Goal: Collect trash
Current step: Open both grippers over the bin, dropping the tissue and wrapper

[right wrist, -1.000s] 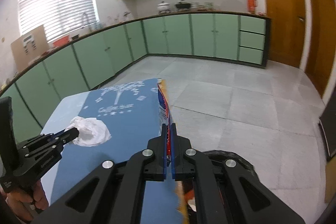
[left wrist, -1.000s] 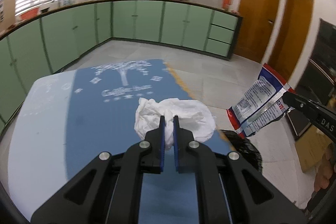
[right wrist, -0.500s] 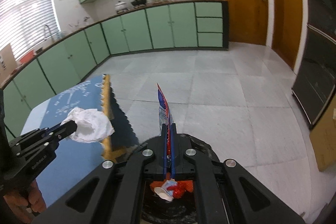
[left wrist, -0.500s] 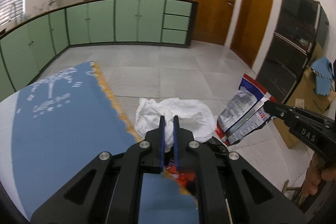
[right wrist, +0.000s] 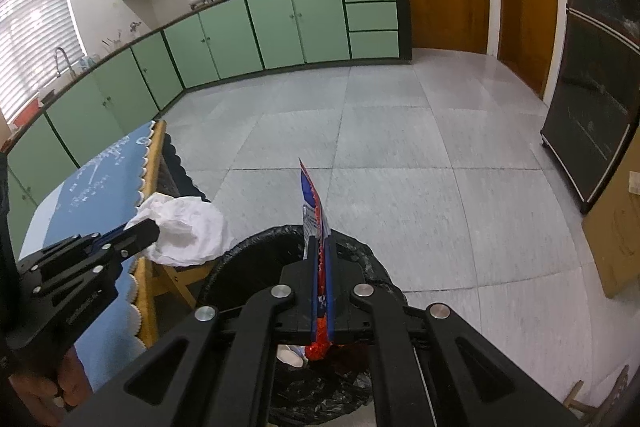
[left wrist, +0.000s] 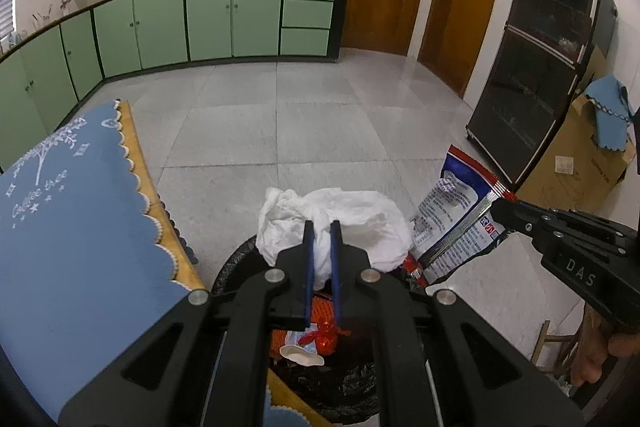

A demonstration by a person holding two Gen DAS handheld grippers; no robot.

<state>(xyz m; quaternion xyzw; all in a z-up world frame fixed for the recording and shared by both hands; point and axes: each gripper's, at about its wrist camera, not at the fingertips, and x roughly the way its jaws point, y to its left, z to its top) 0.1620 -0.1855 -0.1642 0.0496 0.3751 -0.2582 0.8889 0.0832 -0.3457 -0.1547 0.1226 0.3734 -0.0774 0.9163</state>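
Observation:
My left gripper (left wrist: 321, 227) is shut on a crumpled white tissue (left wrist: 352, 215) and holds it above a trash bin lined with a black bag (left wrist: 236, 263). My right gripper (right wrist: 319, 245) is shut on a blue, red and white snack wrapper (right wrist: 312, 203), also over the bin (right wrist: 256, 247). The wrapper shows flat in the left wrist view (left wrist: 460, 211), right of the tissue. The tissue shows in the right wrist view (right wrist: 188, 227) to the left. Red wrappers and a white scrap (left wrist: 304, 353) lie inside the bin.
A table with a blue cloth (left wrist: 72, 227) stands left of the bin. Green kitchen cabinets (left wrist: 208, 15) line the far wall. A black cabinet (left wrist: 532, 75) and a cardboard box (left wrist: 576, 159) stand at the right. Grey tiled floor (left wrist: 300, 123) lies ahead.
Both grippers have swung right, off the blue table and over the trash bin, each still holding its item. The bin's inside has come into view below them.

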